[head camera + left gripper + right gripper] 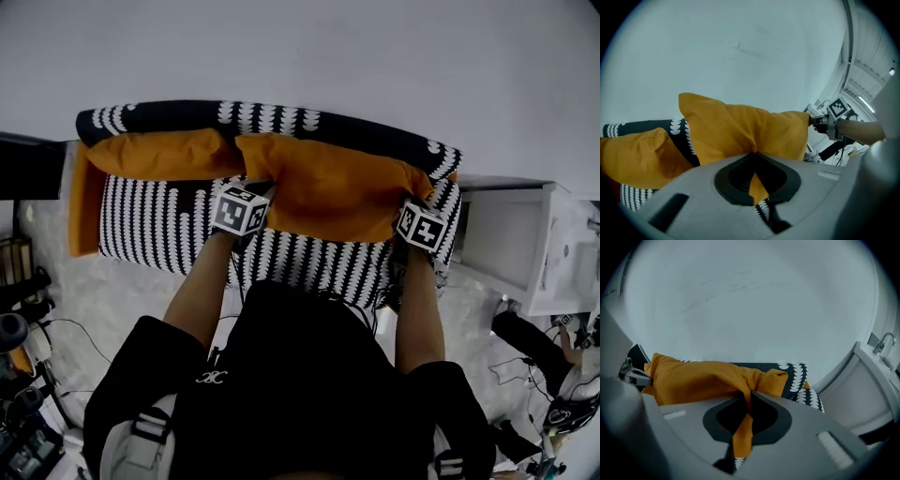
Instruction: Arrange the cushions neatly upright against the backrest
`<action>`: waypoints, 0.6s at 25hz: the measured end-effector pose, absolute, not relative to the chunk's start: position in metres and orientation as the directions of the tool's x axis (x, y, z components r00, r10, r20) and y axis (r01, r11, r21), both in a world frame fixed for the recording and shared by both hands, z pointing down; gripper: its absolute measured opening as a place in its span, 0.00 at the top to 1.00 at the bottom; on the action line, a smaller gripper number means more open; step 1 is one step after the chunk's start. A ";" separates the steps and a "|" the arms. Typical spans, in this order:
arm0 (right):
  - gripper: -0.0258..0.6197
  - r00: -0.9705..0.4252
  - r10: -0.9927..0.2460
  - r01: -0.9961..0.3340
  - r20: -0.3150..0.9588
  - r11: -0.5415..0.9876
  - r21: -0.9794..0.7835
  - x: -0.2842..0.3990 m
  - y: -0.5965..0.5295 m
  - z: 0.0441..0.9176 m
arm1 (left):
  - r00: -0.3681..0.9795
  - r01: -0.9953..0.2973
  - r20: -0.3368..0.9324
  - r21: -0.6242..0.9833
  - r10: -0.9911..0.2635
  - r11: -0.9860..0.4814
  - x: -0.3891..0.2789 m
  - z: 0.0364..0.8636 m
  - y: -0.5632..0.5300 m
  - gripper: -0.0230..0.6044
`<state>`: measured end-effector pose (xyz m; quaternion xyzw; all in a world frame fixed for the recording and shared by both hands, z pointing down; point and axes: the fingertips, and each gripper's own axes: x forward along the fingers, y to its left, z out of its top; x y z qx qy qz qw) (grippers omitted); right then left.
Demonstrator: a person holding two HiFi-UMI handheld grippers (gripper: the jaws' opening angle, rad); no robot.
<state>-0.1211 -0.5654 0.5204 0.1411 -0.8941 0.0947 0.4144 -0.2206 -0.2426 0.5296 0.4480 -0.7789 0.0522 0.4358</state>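
An orange cushion (333,187) lies across the right half of the black-and-white patterned sofa (169,230), leaning toward the backrest (281,117). My left gripper (246,214) is shut on its left lower edge, and orange cloth (754,183) is pinched between the jaws. At the cushion's right corner, my right gripper (418,223) is also shut, with a fold of the fabric (743,427) caught in it. A second orange cushion (164,155) rests against the backrest on the left. The same second cushion (633,152) shows at the left of the left gripper view.
More orange fabric (84,202) hangs at the sofa's left end. A white cabinet (525,244) stands right of the sofa. Cables and gear (28,356) lie on the floor at the left and right. A plain white wall (328,56) rises behind the sofa.
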 end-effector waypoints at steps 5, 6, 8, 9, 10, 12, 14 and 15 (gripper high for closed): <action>0.92 -0.573 -0.148 -0.302 0.806 0.952 -0.041 -0.143 -0.571 0.547 | -0.199 -0.717 0.750 0.327 -0.631 0.615 -0.237 0.555 -0.246 0.95; 0.92 -0.565 -0.144 -0.301 0.813 0.953 -0.041 -0.147 -0.572 0.552 | -0.195 -0.713 0.755 0.329 -0.627 0.619 -0.241 0.558 -0.247 0.94; 0.92 -0.548 -0.142 -0.305 0.824 0.952 -0.039 -0.153 -0.576 0.560 | -0.188 -0.708 0.762 0.332 -0.619 0.624 -0.247 0.563 -0.251 0.94; 0.92 -0.541 -0.142 -0.308 0.829 0.950 -0.039 -0.155 -0.577 0.563 | -0.187 -0.706 0.765 0.332 -0.617 0.625 -0.251 0.565 -0.253 0.94; 0.92 -0.535 -0.141 -0.312 0.833 0.949 -0.040 -0.158 -0.577 0.565 | -0.187 -0.704 0.767 0.331 -0.614 0.628 -0.255 0.567 -0.253 0.94; 0.92 -0.528 -0.137 -0.312 0.838 0.949 -0.041 -0.164 -0.576 0.571 | -0.192 -0.699 0.771 0.326 -0.606 0.637 -0.264 0.571 -0.252 0.95; 0.91 -0.516 -0.137 -0.304 0.845 0.952 -0.032 -0.169 -0.575 0.577 | -0.195 -0.692 0.776 0.324 -0.599 0.645 -0.271 0.576 -0.251 0.94; 0.91 -0.505 -0.143 -0.299 0.851 0.954 -0.017 -0.169 -0.574 0.580 | -0.189 -0.690 0.779 0.328 -0.598 0.645 -0.271 0.578 -0.251 0.94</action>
